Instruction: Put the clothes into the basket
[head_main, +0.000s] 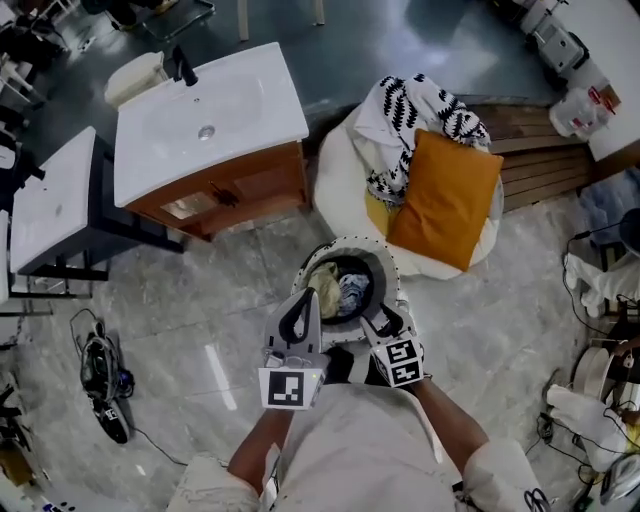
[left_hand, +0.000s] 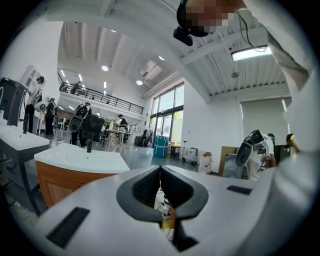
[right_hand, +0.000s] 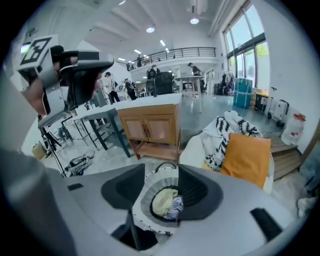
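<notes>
A round white basket (head_main: 350, 244) (right_hand: 149, 186) stands on the floor just ahead of me. In it lie a pale yellow garment (head_main: 325, 287) (right_hand: 162, 200) and a blue-and-white one (head_main: 353, 293). Behind it, a black-and-white patterned cloth (head_main: 405, 112) (right_hand: 226, 131) and an orange cloth (head_main: 445, 195) (right_hand: 248, 158) lie on a white beanbag (head_main: 338, 172). My left gripper (head_main: 298, 318) (left_hand: 161, 194) is shut and empty at the basket's near left rim. At the near right rim, my right gripper (head_main: 385, 322) (right_hand: 160, 194) is open, with the basket seen between its jaws.
A white washbasin on a wooden cabinet (head_main: 205, 125) stands far left, with a small white table (head_main: 50, 200) beside it. Wooden slats (head_main: 530, 150) lie behind the beanbag. A black device with cables (head_main: 100, 372) lies on the floor at left. Clutter lines the right edge.
</notes>
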